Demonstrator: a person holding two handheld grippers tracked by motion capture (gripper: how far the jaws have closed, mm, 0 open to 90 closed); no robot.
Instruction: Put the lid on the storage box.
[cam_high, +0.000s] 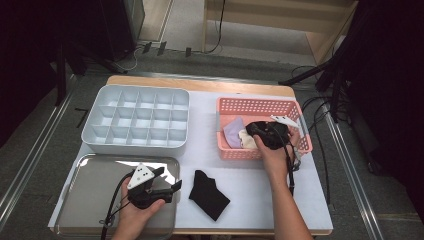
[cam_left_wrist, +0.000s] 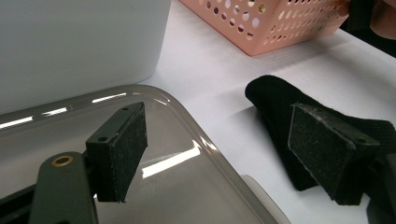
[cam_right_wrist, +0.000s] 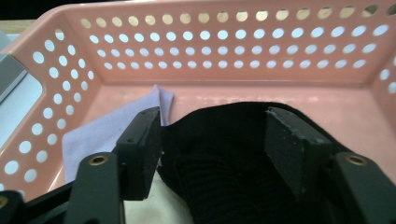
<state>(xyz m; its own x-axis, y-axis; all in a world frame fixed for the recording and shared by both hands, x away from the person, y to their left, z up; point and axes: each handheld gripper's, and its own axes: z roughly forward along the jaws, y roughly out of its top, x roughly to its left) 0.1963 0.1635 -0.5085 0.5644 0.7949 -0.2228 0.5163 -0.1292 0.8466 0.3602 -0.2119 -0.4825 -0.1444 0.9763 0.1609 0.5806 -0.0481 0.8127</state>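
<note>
We start at the right gripper (cam_right_wrist: 212, 149), which reaches down into the pink perforated basket (cam_right_wrist: 233, 51) at the right of the table. In the right gripper view its two black jaws stand well apart on either side of a black ribbed sock (cam_right_wrist: 219, 172) that bulges up between them. The left pad sits just at the edge of the black cloth, and the right pad lies against or just above it; we cannot tell that either one presses, so we read the jaws as open around the sock rather than clamped on it. Under and beside the black sock lie a lavender cloth piece (cam_right_wrist: 116, 126) against the basket's perforated left wall and a cream-coloured piece (cam_right_wrist: 163, 205) at the near edge. From the high view the same right gripper (cam_high: 265, 132) is over the basket's (cam_high: 260, 106) middle, with the lavender piece (cam_high: 233, 131) and the cream one (cam_high: 247, 140) to its left.

Our left gripper (cam_high: 167, 182) hangs over the right part of a metal tray (cam_high: 90, 195) at the table's near left corner. Its jaws are wide apart and hold nothing; in the left gripper view one pad is over the tray's (cam_left_wrist: 187, 168) shiny bottom and the other over a second black sock (cam_left_wrist: 275, 98), which lies flat on the white table cover (cam_left_wrist: 210, 70) just beside the tray's rim.

Behind the tray stands a white divided organiser box (cam_high: 137, 120), its compartments holding nothing we can see.
</note>
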